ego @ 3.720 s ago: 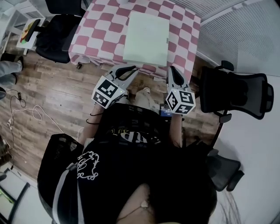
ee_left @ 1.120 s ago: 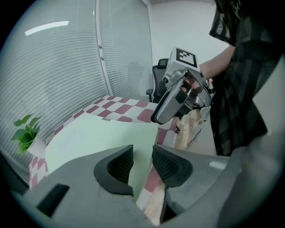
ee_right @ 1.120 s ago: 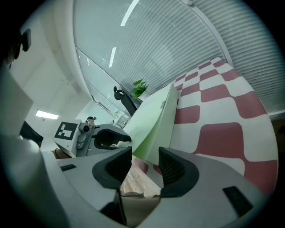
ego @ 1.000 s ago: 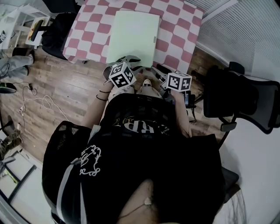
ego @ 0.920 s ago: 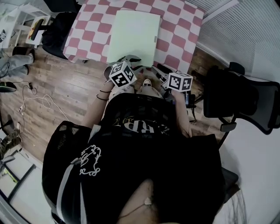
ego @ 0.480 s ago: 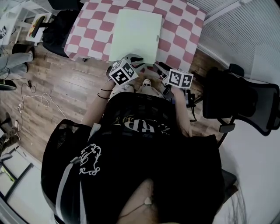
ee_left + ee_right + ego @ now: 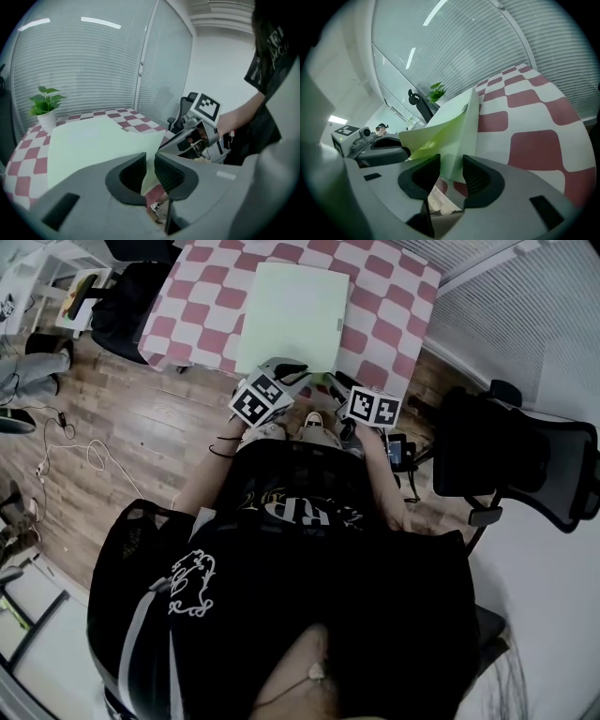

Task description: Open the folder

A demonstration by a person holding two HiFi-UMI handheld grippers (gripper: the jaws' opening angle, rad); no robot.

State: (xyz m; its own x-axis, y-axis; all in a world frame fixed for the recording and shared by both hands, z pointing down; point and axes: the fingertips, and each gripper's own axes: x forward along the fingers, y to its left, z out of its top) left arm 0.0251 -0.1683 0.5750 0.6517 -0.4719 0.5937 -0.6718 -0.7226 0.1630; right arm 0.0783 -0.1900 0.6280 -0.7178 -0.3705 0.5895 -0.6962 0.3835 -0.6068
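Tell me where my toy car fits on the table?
Bare checkered cloth runs along the left of the folder, and another strip lies between it and the table's right edge. The near edge is crowded: the left gripper, jaws just closing on the folder's cover, and the right gripper both meet it there. A plant sits at the far end.

A table draped in a red-and-white checked tablecloth stands on a wooden plank floor. A pale green folder lies flat across the middle of the cloth, reaching the table's near edge, where its top cover is raised off the sheet below. A small potted plant in a white pot stands near the table's far edge, and loose cables trail over the floor beside the table.
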